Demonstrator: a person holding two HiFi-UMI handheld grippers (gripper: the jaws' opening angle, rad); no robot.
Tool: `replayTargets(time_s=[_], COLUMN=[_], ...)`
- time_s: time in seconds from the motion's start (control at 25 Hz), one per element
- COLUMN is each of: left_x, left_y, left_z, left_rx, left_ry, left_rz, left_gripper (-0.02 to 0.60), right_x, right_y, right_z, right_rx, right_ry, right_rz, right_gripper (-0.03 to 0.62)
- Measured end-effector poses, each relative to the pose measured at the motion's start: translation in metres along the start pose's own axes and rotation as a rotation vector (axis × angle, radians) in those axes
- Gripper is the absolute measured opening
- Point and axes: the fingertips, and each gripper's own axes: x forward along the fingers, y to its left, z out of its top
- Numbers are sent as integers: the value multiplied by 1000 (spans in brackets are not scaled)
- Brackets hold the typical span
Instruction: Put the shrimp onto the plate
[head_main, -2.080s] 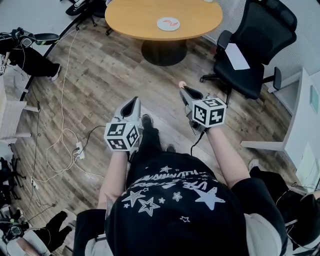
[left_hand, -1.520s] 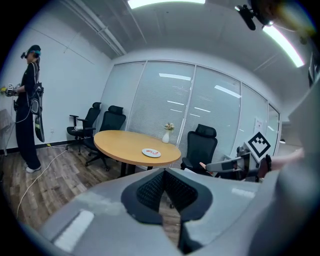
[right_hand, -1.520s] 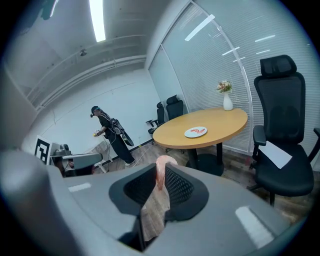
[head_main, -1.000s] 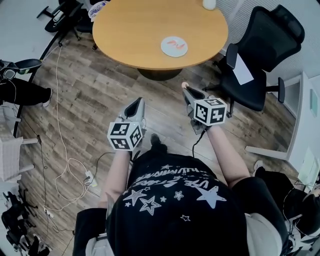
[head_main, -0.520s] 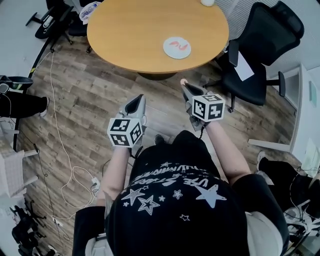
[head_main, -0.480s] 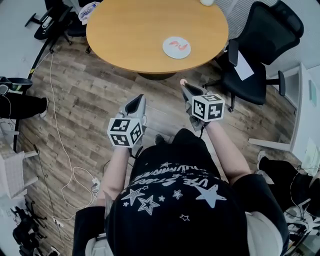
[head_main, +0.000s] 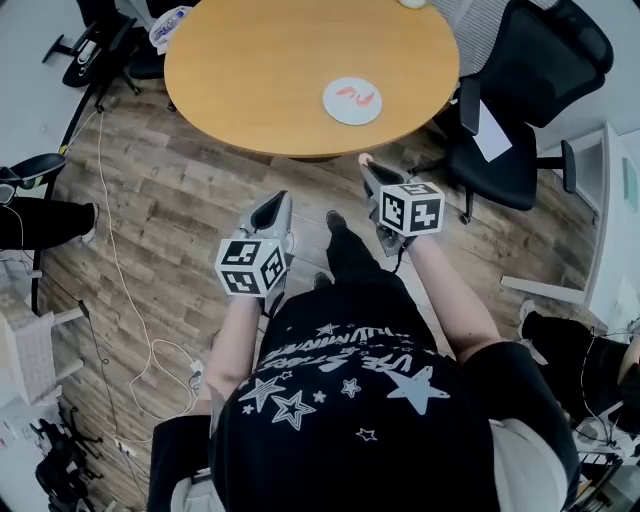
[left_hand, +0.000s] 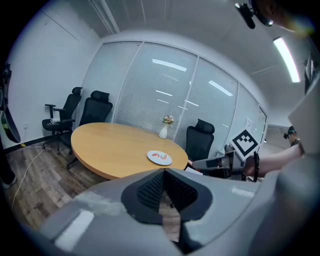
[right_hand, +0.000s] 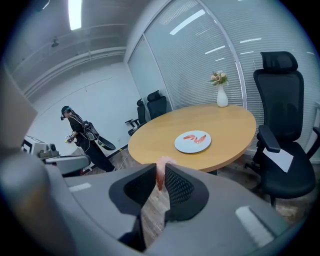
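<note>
Head view, right hand-held gripper (head_main: 370, 172) fwd, pinching shrimp (head_main: 365, 158), nr table (head_main: 260, 70).

We see a smooth wooden table (head_main: 270, 80) with a soft sheen, standing on a matt, grainy wood-plank floor (head_main: 180, 210). The white plate (head_main: 352, 100) looks smooth. The right gripper (right_hand: 160, 169) is matt grey plastic with black ribbed pads (right_hand: 179, 187).

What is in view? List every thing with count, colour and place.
table: one, light wood, round, ahead
plate: one, white, on the table
shrimp: three, pink; two on the plate, one in the right gripper
vase: one, white, table's far edge
office chairs: at least three, black, round the table
floor: one, brown wood planks, underfoot
bystander: one, dark clothes, beyond the table
left gripper: grey, shut, empty
right gripper: grey, shut on the shrimp
</note>
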Motion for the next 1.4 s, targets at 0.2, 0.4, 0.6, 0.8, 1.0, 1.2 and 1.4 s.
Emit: replayTargets(time_s=[0.2, 0.4, 0.6, 0.8, 1.0, 1.2, 1.4], left_x=[26, 54, 86, 111, 130, 144, 156], left_y=[16, 32, 44, 57, 65, 73, 80], left_z=[12, 26, 34, 46, 54, 56, 56], left_rx=[-12, -21, -25, -33, -41, -60, -71], left_ry=[6, 27, 50, 54, 65, 75, 85], left_rz=[19, 22, 19, 17, 19, 25, 31], left_gripper=[2, 2, 2, 2, 2, 2, 2], right_x=[28, 62, 93, 115, 134, 152, 167], right_y=[-16, -33, -45, -57, -73, -85, -92], right_z=[18, 32, 41, 48, 55, 56, 54], right_rx=[1, -12, -19, -48, -43, -37, -42], right_ry=[13, 60, 95, 135, 167, 197, 228], right_rz=[0, -39, -34, -46, -75, -97, -106], right_gripper=[57, 57, 57, 58, 58, 58, 58])
